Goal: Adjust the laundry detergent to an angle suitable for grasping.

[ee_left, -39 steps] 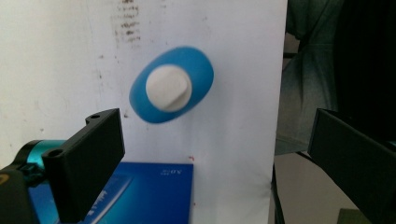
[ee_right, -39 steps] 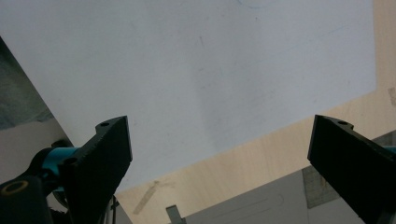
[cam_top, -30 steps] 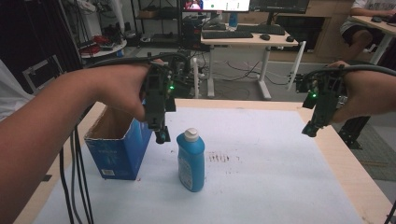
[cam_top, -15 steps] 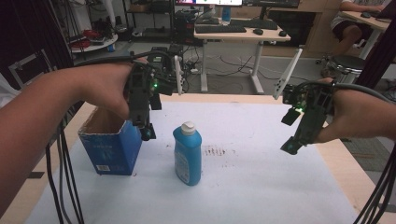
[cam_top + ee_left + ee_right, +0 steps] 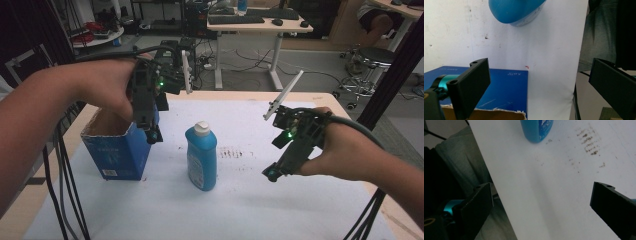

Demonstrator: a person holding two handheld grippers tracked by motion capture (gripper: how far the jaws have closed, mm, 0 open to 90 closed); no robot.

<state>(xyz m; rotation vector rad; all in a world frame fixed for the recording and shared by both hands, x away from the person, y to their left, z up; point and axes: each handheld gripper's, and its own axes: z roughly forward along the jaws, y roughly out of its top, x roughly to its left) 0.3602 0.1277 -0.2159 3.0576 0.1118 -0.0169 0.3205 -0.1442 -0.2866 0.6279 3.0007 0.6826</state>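
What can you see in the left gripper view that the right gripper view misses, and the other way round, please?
The left gripper view alone takes in the blue cardboard box, its torn rim at the bottom edge. The right gripper view alone takes in the patch of brown marks on the white table cover. Both take in the foot of the blue bottle standing on that cover, grey cloth past the table's edge, and their own black jaws wide apart with nothing between them.
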